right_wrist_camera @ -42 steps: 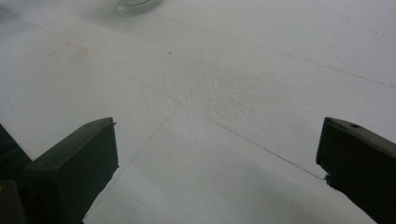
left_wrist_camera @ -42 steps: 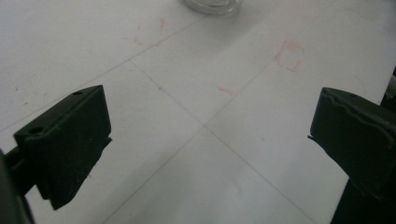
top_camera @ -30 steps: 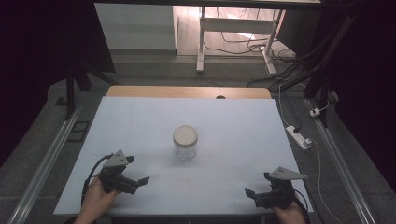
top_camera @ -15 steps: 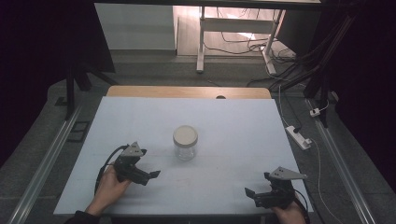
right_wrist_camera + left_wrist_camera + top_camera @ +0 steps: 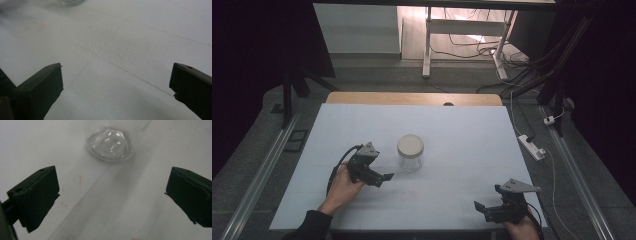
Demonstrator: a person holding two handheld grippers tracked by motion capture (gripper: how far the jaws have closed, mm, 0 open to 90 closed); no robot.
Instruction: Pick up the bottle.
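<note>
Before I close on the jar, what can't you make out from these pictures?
- Jar contents: too small in the high view, blurred in the left gripper view.
- Jar lid: cut off by the left gripper view's top edge.
- Right gripper view: only the jar's base, cut by the top edge.
- Left gripper height above the table: unclear.

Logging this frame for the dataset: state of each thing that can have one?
jar: upright on the table, lid on, untouched
lid: seated on the jar
left gripper: jaws open, empty, close to the jar on its left, aimed at it
right gripper: jaws open, empty, at the table's near right edge, far from the jar
</note>
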